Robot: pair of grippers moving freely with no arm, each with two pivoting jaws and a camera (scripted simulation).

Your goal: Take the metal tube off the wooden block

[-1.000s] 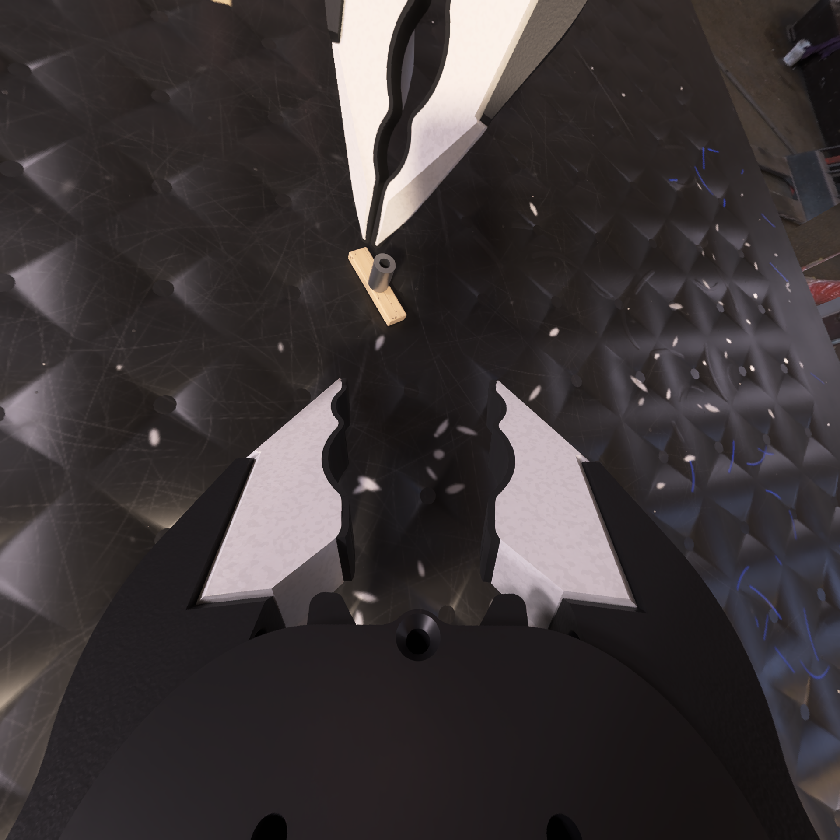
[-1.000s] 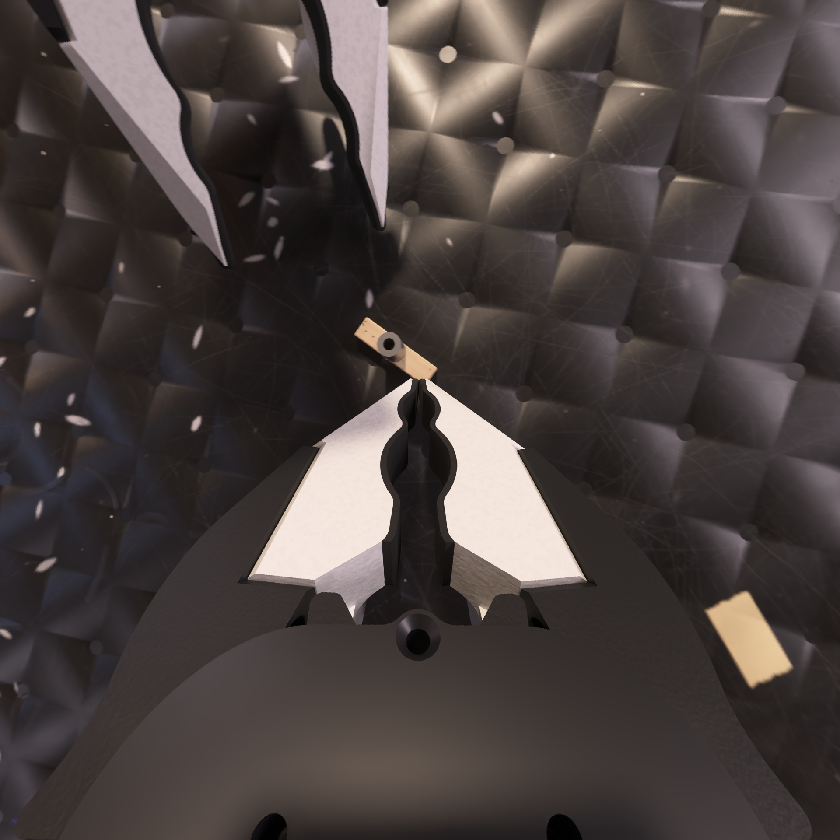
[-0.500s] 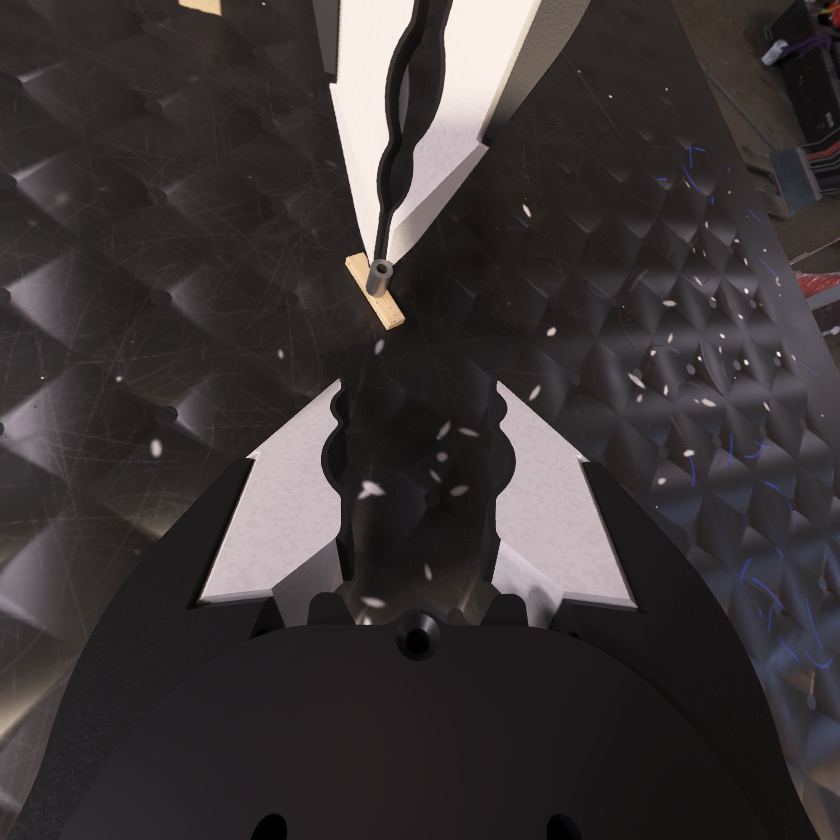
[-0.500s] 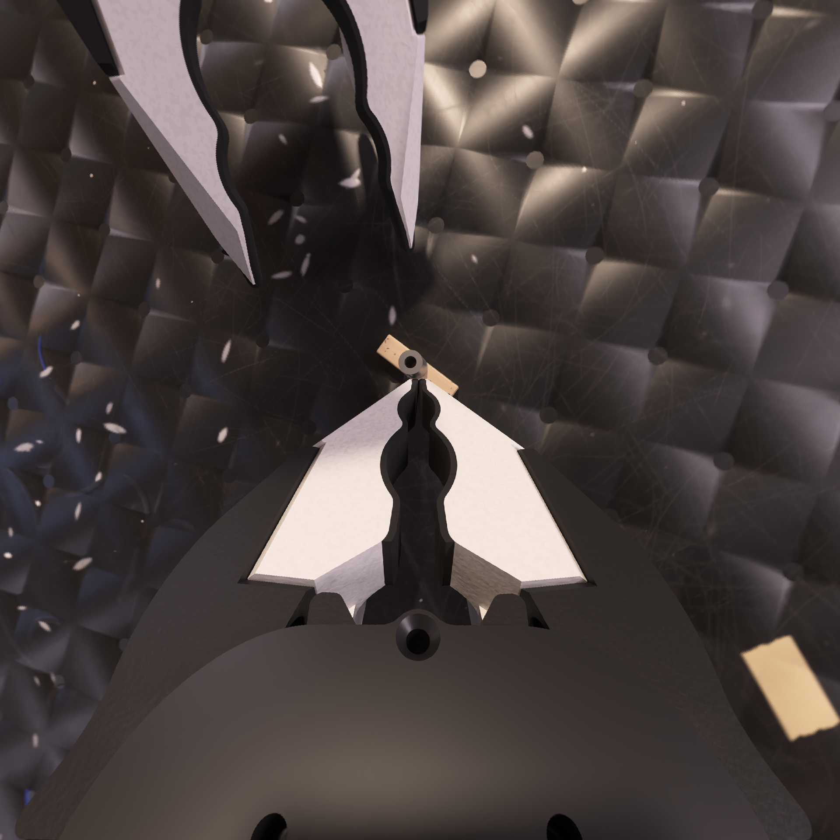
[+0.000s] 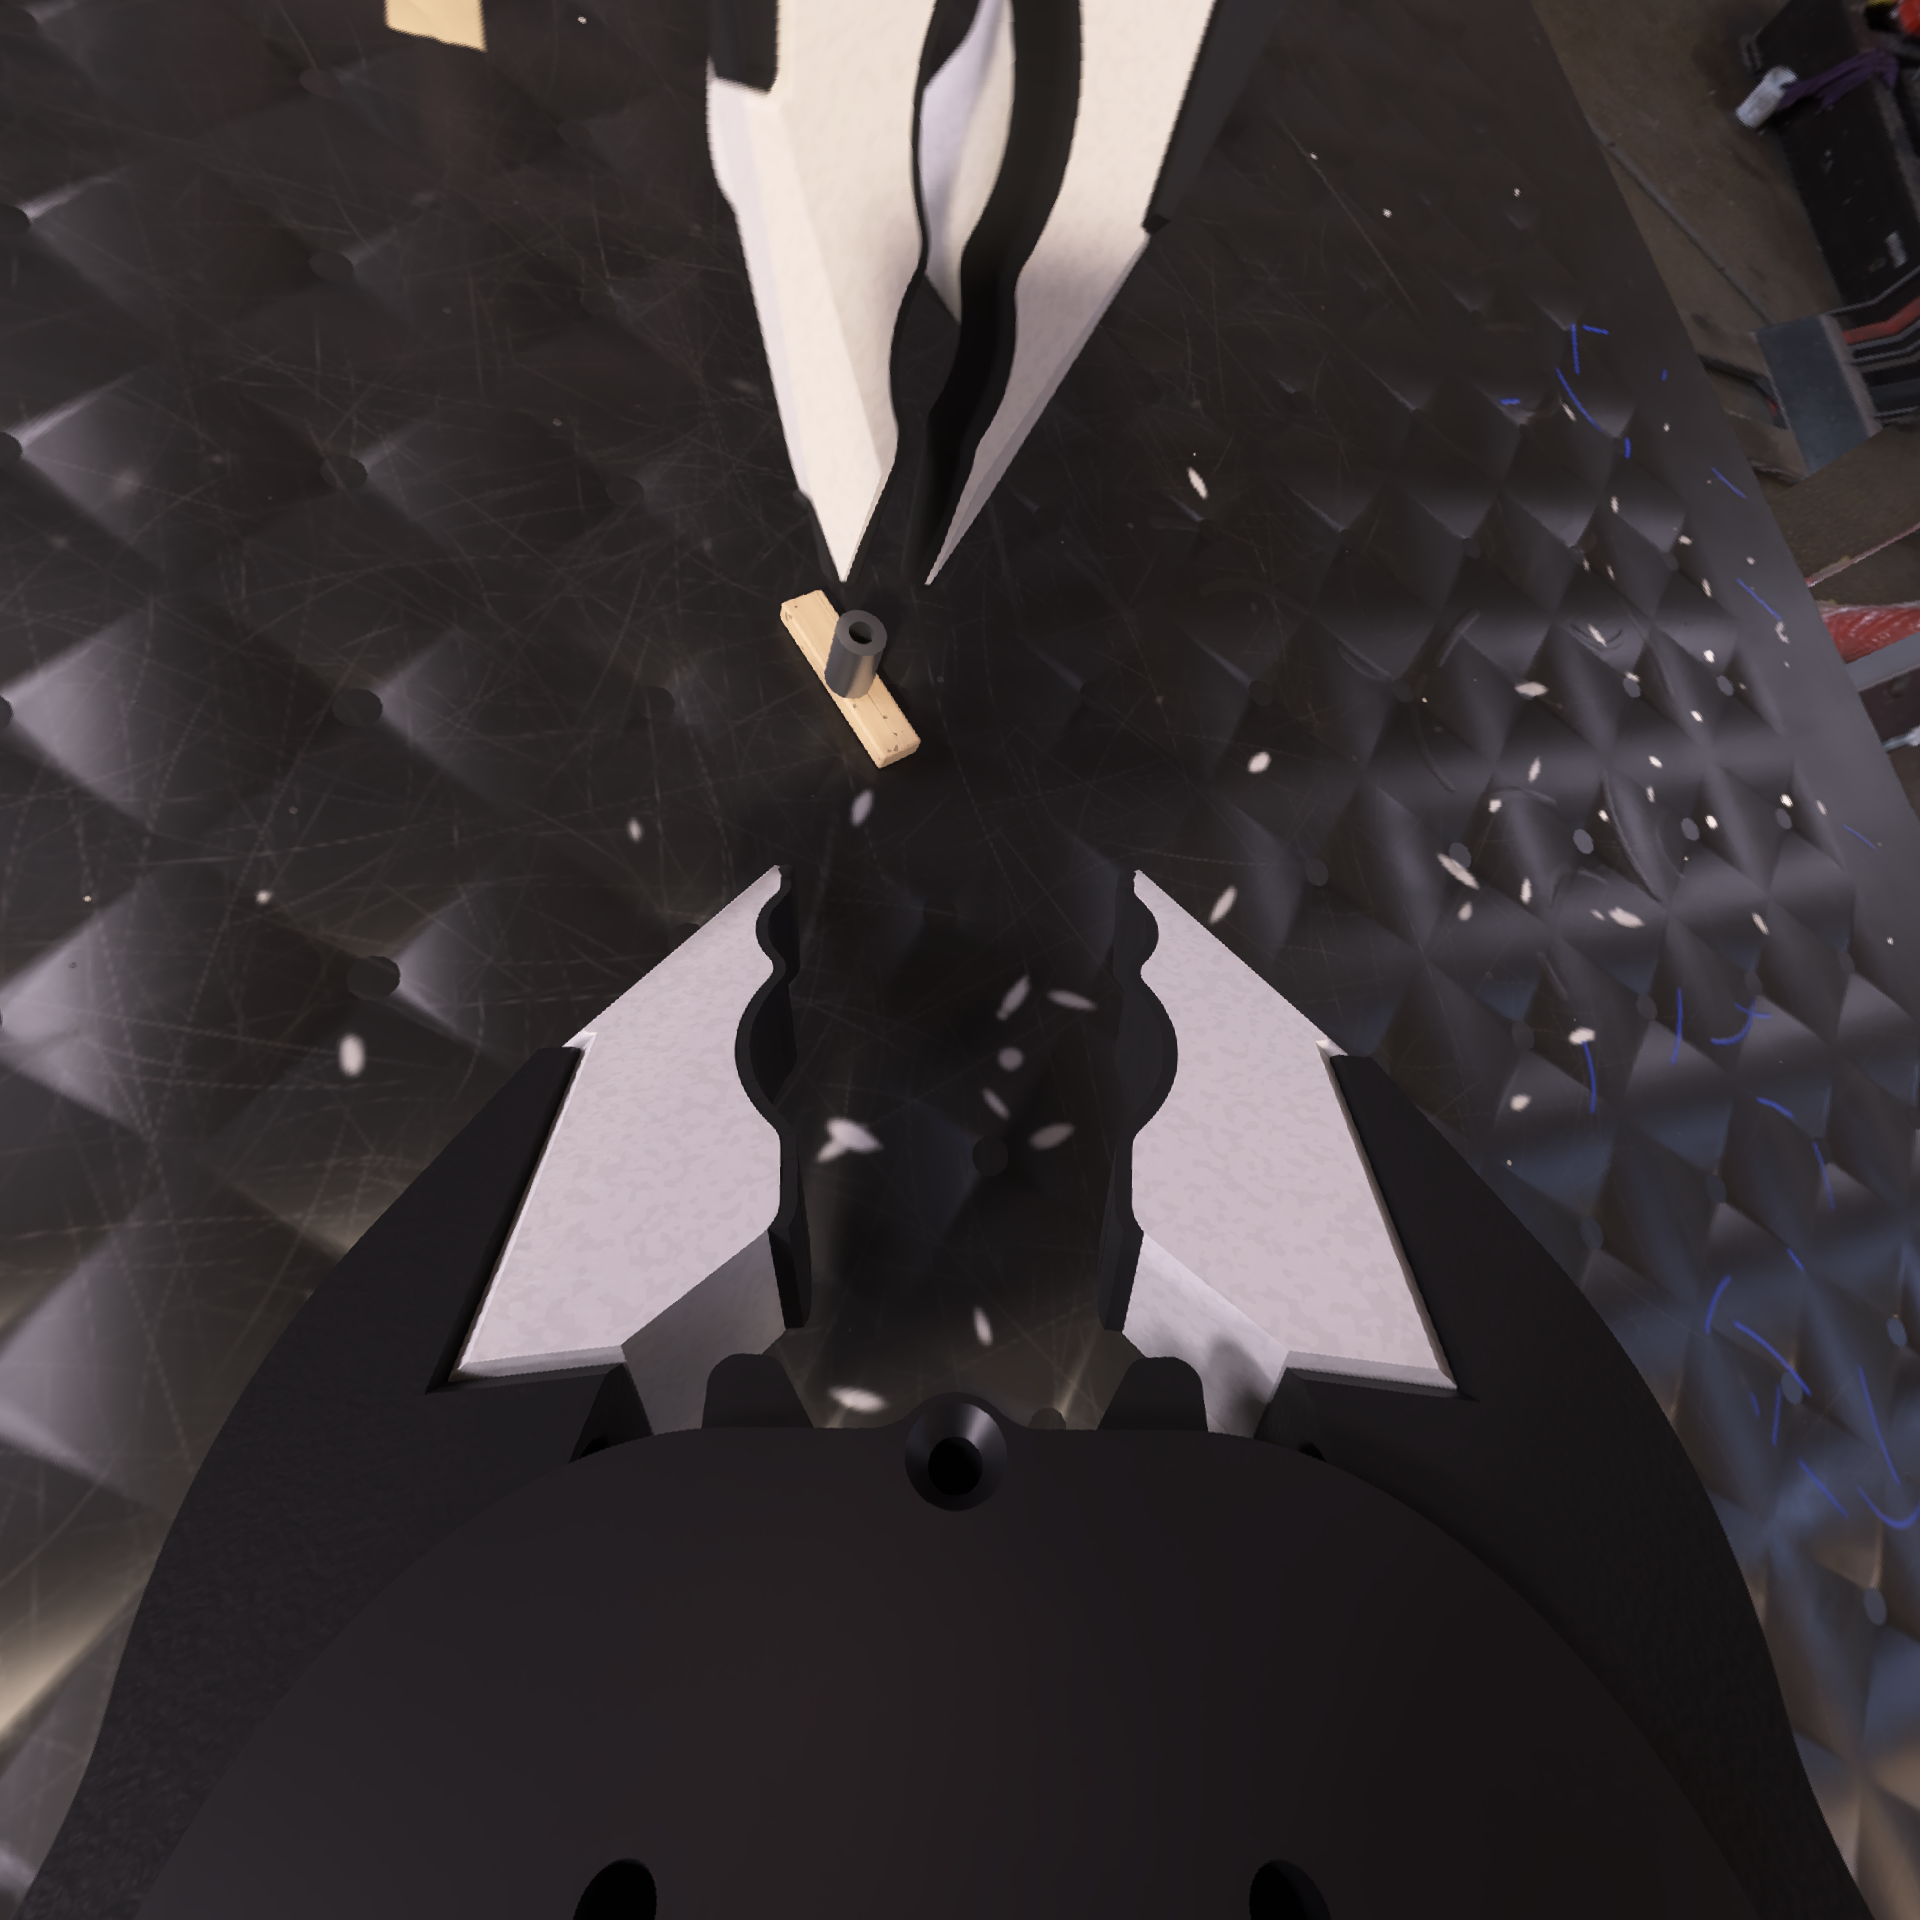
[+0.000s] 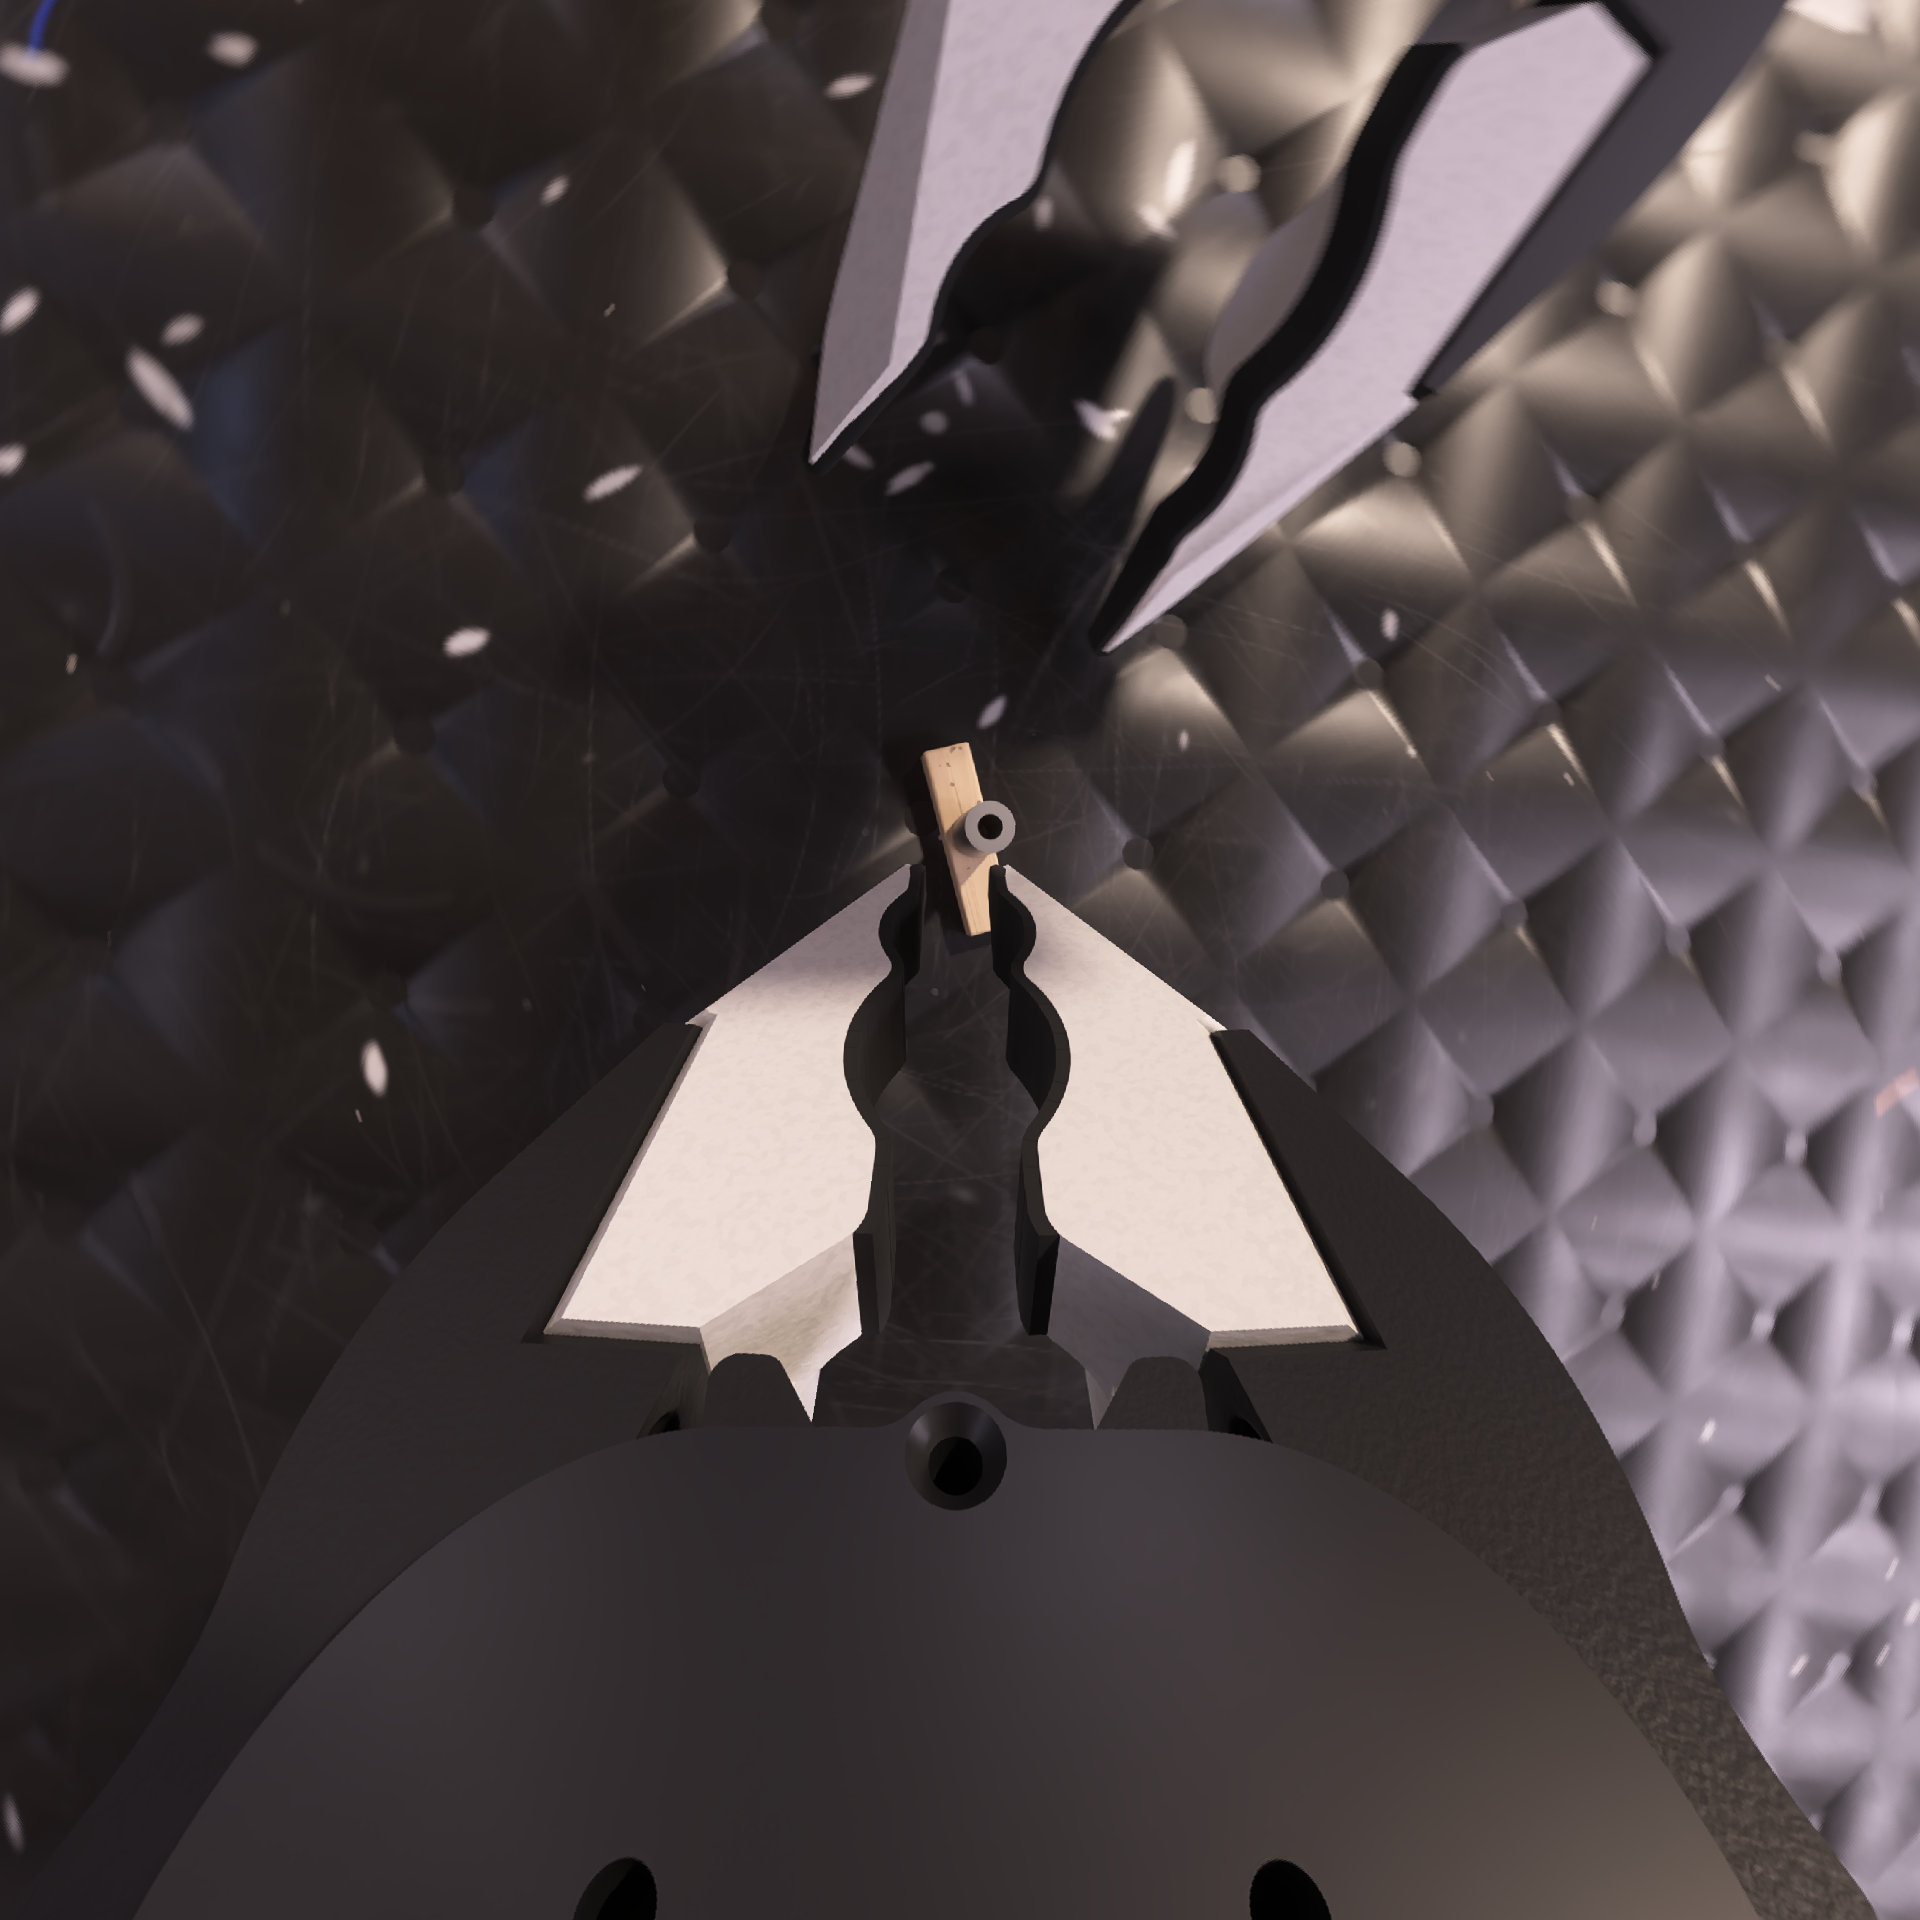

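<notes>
While upright on the wooden block (image 5: 850, 681), the metal tube (image 5: 854, 657) looked rigid, light, slippery; grip mid-shaft. Left gripper (image 5: 956, 883) fingers spread; right gripper (image 6: 954, 883) fingers narrowly parted, straddling the block end.

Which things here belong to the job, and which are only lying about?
For the job:
- short grey metal tube, standing on the block
- small pale wooden block
- right gripper, slightly open around the block's near end
- left gripper, open, short of the block

Lying about:
- tan flat piece, far edge
- dark studded metal table
- clutter beyond the table
</notes>
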